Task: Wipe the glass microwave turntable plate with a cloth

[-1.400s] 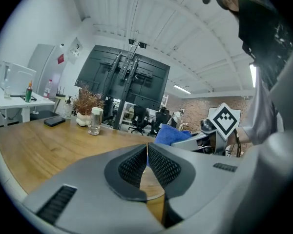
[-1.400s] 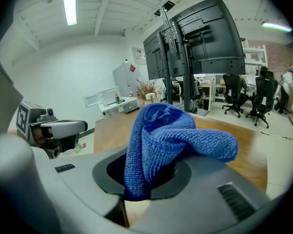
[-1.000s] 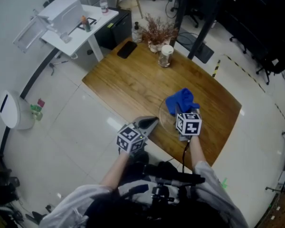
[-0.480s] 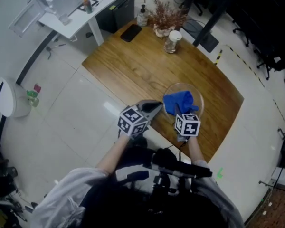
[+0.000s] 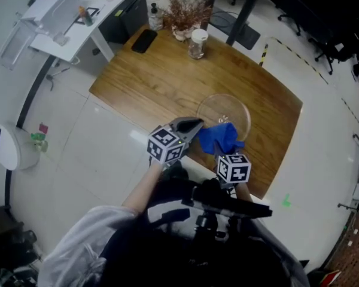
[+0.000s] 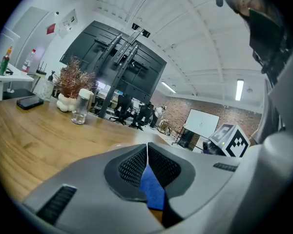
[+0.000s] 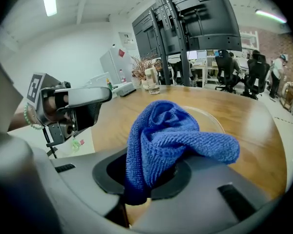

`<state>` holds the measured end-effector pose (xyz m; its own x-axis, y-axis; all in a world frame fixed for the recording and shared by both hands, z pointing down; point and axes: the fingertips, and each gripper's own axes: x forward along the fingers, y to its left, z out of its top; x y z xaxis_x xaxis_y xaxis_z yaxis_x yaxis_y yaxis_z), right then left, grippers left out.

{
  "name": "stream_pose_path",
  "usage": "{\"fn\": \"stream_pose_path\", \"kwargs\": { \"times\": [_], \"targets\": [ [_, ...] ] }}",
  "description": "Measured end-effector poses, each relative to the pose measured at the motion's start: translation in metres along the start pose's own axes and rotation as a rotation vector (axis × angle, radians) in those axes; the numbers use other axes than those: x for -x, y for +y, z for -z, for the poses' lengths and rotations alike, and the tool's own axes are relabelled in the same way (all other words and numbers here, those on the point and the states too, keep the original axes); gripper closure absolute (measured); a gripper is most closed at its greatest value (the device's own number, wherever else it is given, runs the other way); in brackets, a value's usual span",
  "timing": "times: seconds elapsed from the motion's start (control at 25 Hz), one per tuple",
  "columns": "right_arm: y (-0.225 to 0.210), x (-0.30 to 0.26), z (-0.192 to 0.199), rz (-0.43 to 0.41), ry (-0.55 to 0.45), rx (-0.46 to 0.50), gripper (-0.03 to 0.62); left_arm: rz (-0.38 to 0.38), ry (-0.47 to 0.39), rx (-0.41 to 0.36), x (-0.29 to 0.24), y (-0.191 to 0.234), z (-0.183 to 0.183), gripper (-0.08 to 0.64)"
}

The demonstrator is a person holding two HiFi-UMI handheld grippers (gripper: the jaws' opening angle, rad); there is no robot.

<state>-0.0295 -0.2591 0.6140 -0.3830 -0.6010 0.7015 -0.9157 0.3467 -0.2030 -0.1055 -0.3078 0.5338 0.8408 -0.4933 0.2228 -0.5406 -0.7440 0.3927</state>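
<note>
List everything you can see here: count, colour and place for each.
table: one, brown wood, centre of the head view
glass plate: one, clear, on the table near the person's edge
cloth: one, blue, bunched over the plate's near rim
jar: one, clear with a white lid, far side of the table
dried plant: one, brown, far edge of the table
phone: one, black, far left corner of the table
side table: one, white, beyond the wooden table, upper left
left gripper: one, grey, jaws together on nothing, beside the cloth
right gripper: one, grey, clamped on the cloth
</note>
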Motion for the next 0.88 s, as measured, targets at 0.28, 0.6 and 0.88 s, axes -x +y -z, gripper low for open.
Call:
{"fn": "stream_pose_path", "kwargs": {
  "times": [0.28, 0.6, 0.88],
  "targets": [
    [-0.049, -0.018, -0.063, 0.09, -0.051, 0.075, 0.512, 0.037, 0.036, -0.004, -0.013, -0.011, 0.008, 0.56],
    [-0.098, -0.071, -0.132, 0.191, -0.023, 0.164, 0.512, 0.049, 0.052, -0.004, -0.016, -0.02, 0.01, 0.558],
    [-0.111, -0.076, -0.101, 0.19, -0.005, -0.059, 0.512, 0.053, 0.067, -0.002, -0.014, -0.029, 0.019, 0.56]
  ]
}}
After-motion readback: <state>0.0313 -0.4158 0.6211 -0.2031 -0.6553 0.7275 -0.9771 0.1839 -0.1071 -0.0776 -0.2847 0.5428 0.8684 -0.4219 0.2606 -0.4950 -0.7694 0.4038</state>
